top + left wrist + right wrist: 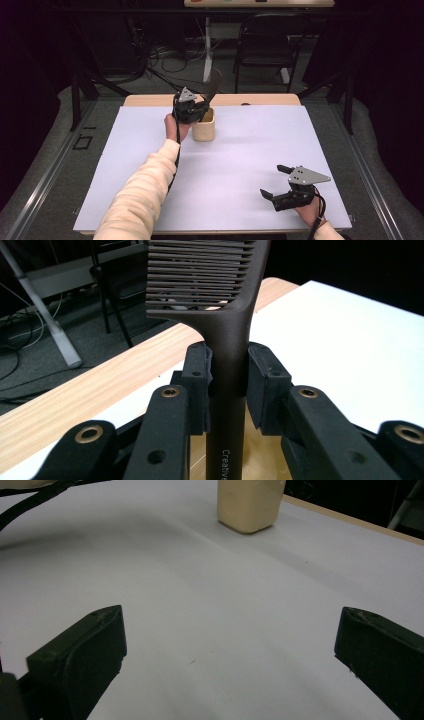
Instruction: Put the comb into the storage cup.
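Beige cup (204, 127) sole obstacle; open white table (250, 150) elsewhere

A: How is the light?

B: Bright on the white table (240, 165), lit from above; the room around it falls off into near black, and the corners of the high view darken.

A: Shadows?

B: Soft ones. A faint band lies beside the sleeve (145, 190), and a dim patch sits under the cup (248, 502) in the right gripper view.

A: Any glare?

B: The table top washes out to pale lilac, with little texture left.

A: Focus?

B: In the left gripper view the comb (227, 340) is fairly sharp, while the chair behind it blurs. In the right gripper view the 2 jaws at the bottom look soft and grainy. All 3 pictures look coarse.
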